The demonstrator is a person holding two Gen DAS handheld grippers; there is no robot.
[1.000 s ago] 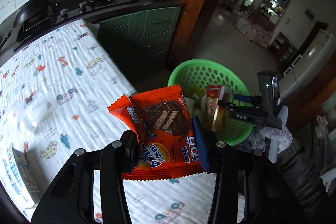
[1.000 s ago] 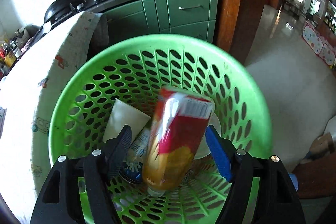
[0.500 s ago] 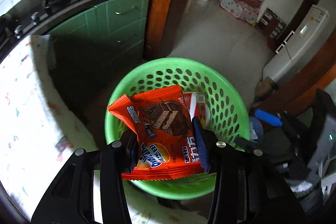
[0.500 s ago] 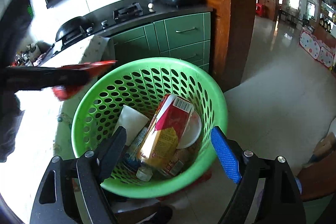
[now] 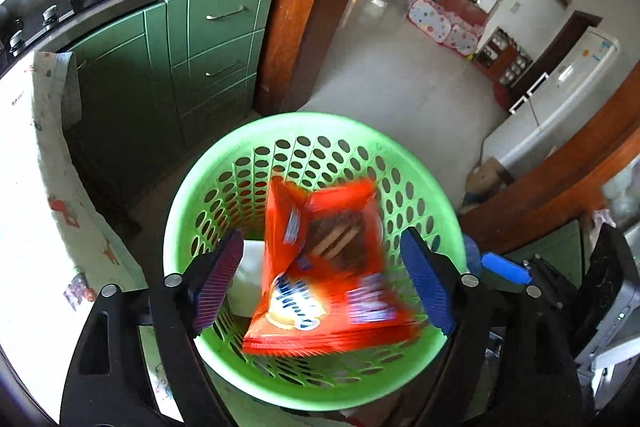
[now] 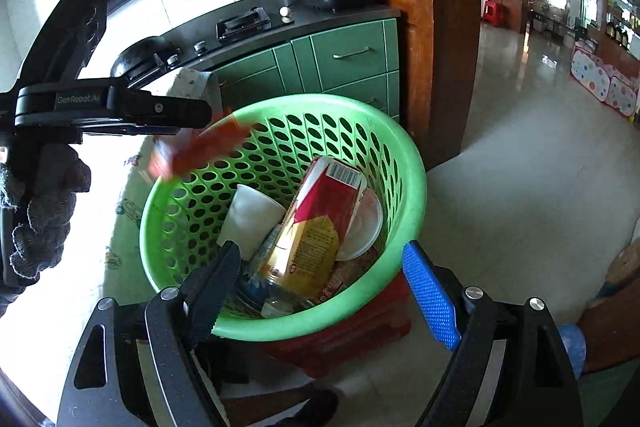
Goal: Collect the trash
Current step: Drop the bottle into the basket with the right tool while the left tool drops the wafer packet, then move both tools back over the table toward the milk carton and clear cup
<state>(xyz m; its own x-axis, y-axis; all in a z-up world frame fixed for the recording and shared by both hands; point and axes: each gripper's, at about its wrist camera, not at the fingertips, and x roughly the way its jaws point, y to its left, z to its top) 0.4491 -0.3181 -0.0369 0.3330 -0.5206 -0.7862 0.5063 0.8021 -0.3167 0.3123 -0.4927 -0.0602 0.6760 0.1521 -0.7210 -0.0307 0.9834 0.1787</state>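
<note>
Falling blurred between the parted jaws of the left gripper [image 5: 322, 283], the orange snack wrapper [image 5: 328, 267] hangs over the green basket [image 5: 224, 163]; those jaws have just been opening and no longer touch it. It looks light, thin and crinkly, best pinched at a sealed edge. The right gripper [image 6: 320, 291] gapes empty above the basket's near rim, where a carton [image 6: 320, 219] and a cup [image 6: 248, 219] lie. Open floor lies to the right; the clothed table [image 5: 36, 187] crowds the left.

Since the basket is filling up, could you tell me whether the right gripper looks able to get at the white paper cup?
Probably yes. The right gripper is open above the green basket, and the white paper cup lies uncovered beside the can. The falling orange wrapper may land over it.
</note>
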